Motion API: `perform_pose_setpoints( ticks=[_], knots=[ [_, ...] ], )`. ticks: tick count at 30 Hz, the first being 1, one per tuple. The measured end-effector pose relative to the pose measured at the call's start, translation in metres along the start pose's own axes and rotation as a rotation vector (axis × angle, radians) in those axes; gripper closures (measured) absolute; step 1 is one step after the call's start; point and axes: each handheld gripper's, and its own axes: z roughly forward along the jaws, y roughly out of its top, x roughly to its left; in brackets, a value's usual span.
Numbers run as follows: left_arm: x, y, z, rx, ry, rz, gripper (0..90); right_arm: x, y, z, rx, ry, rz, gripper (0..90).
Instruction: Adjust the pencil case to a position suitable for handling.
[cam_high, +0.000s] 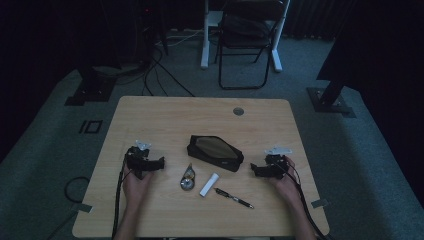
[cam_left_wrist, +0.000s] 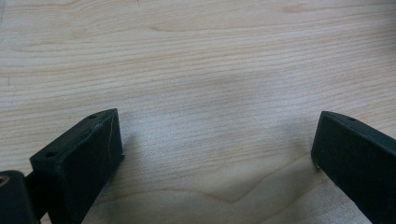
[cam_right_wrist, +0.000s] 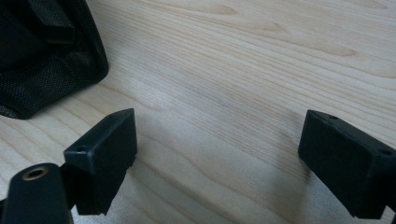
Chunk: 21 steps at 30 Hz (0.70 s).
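Observation:
On the wooden table (cam_high: 165, 110) lies a black pouch (cam_high: 215, 152) with its mouth open, near the middle. In front of it sit a round metal object (cam_high: 188, 179), a white tube (cam_high: 209, 184) and a black pen (cam_high: 234, 198). My left gripper (cam_high: 160, 164) rests low at the table's left, held by a hand, its jaws wide apart over bare wood (cam_left_wrist: 210, 93). My right gripper (cam_high: 254, 169) rests at the right and points toward the pouch (cam_right_wrist: 42, 51). Its jaws stand wide apart with nothing between them.
A round grommet hole (cam_high: 238, 111) sits near the table's far edge. A black folding chair (cam_high: 247, 40) and a white desk leg (cam_high: 205, 35) stand beyond the table. Cables (cam_high: 160, 70) run over the carpet at the back left.

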Motion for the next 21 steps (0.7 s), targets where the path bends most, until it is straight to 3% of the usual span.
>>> perform_pose_setpoints(
  ticks=[15, 21],
  knots=[
    [-0.0002, -0.0001, -0.0001, 0.0, 0.001, -0.002, 2.3, -0.0013, -0.0007, -0.001, 0.002, 0.007, -0.009, 11.9],
    [-0.0006, 0.0002, 0.0002, 0.0, 0.001, -0.003, 2.3, -0.0022, -0.0001, -0.0042, 0.006, 0.005, -0.004, 21.3]
  ],
)
